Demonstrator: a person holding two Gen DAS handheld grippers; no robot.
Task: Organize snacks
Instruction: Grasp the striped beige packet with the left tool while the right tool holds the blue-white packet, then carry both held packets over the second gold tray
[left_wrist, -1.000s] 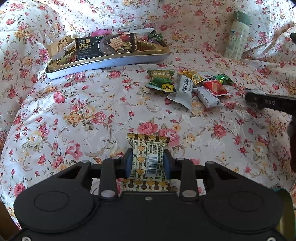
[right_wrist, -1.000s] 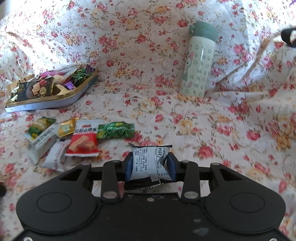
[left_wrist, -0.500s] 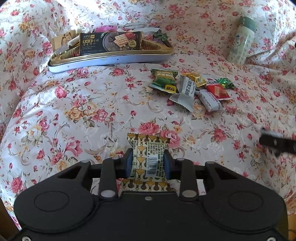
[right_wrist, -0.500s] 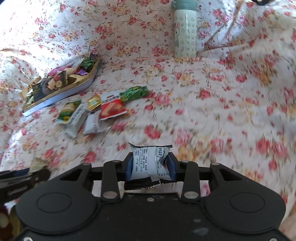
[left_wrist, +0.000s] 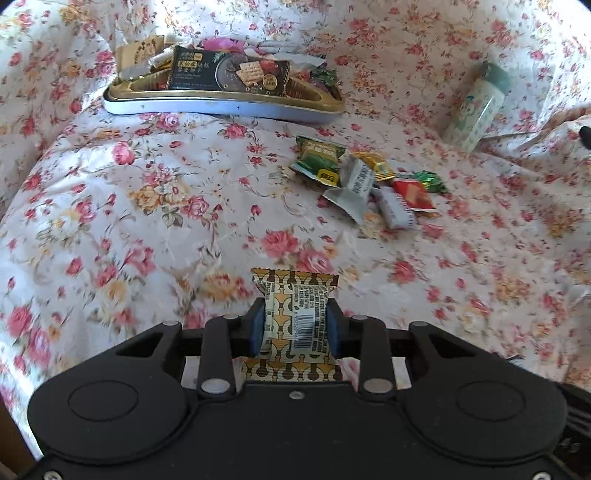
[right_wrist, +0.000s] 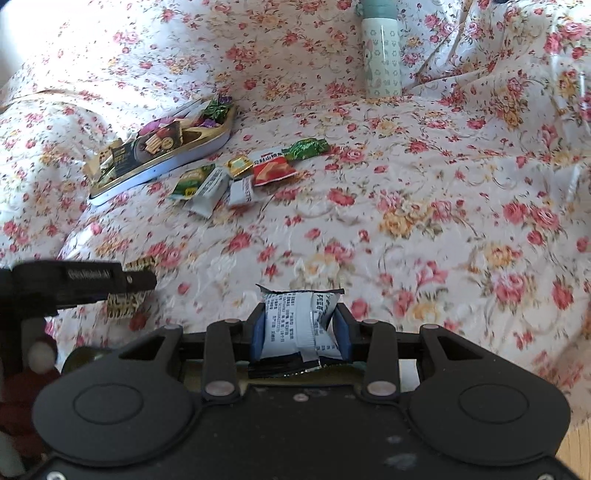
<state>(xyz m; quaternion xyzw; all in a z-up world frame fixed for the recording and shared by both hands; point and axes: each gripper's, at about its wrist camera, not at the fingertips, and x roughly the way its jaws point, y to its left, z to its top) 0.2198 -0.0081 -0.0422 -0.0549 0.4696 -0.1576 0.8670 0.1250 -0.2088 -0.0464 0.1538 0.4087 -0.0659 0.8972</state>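
Snacks: six loose packets (left_wrist: 364, 184) lie clustered on the flowered cloth (left_wrist: 166, 206), at about 1 o'clock from the left gripper (left_wrist: 294, 325) in its own view. Cluster includes a green packet (left_wrist: 317, 164), a grey packet (left_wrist: 352, 188), a gold one (left_wrist: 376, 166), a red one (left_wrist: 412, 194).

Tray (left_wrist: 221, 107), at 11 o'clock in the left view, is heaped with packets; a dark cracker packet (left_wrist: 229, 72) lies across the top.

Left gripper clenched on a gold-patterned packet (left_wrist: 295, 317), blue pads pressing both sides.

Right gripper (right_wrist: 300, 326) clenched on a white packet (right_wrist: 299, 321) with printed text, held above the cloth.

In the right view, the left gripper with its packet shows at 9 o'clock, the tray at 11 o'clock.

Bottle (right_wrist: 380, 55), pale green, stands upright at 12 o'clock in the right view, well apart from the cluster.
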